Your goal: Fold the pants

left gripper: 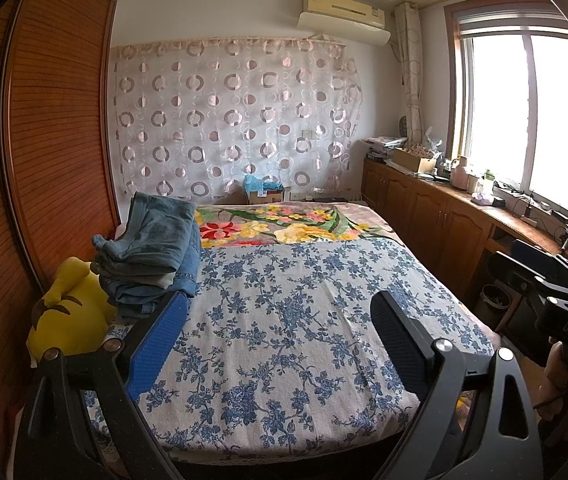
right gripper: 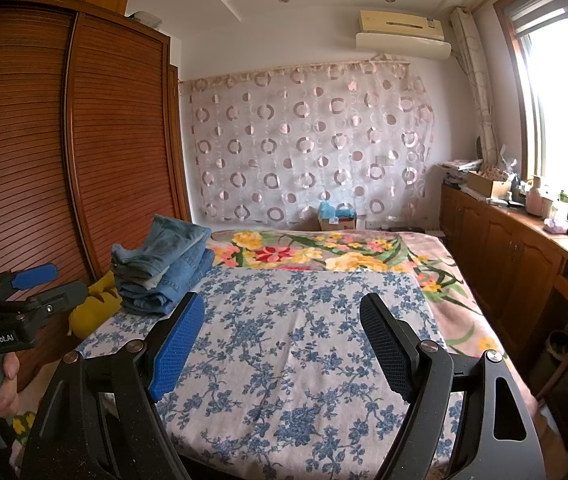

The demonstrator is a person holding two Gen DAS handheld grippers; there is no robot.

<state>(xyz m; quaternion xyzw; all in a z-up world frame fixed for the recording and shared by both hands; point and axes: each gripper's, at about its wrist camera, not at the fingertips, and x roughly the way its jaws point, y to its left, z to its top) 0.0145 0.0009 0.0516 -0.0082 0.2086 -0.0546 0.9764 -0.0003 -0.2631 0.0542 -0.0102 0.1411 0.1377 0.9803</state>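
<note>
Both grippers hover over the foot of the bed, and nothing is in either claw. The left gripper point(left gripper: 279, 336) stands with its jaws spread wide, only blue-flowered bedspread point(left gripper: 284, 320) between its pads. The right gripper point(right gripper: 281, 338) is just as wide and just as empty.

The pants are the stack of blue jeans point(left gripper: 155, 248), sitting at about ten o'clock from the left gripper, on the bed's left edge against the wooden wardrobe point(left gripper: 55, 120). From the right wrist view the same pile point(right gripper: 163, 264) also lies near ten o'clock, further off. A yellow plush toy point(left gripper: 71, 312) lies just beside the stack, at nine o'clock, touching its near side.

By my read the step in hand is fetching one pair off the top. Much of the stack looks folded already, so I cannot tell which pair wants work; the rumpled top layer is the likeliest.

To do it well, the left gripper should lead, being nearer. It should come in toward ten o'clock at the top layer's near edge, jaws wide, and close on one thickness only. Bite too deep and two pairs come away together. Keep clear of the toy at nine o'clock so it isn't dragged.

Then carry the pair to the open middle of the bedspread, twelve o'clock of both claws, where the right gripper can take the other end and spread it flat.
</note>
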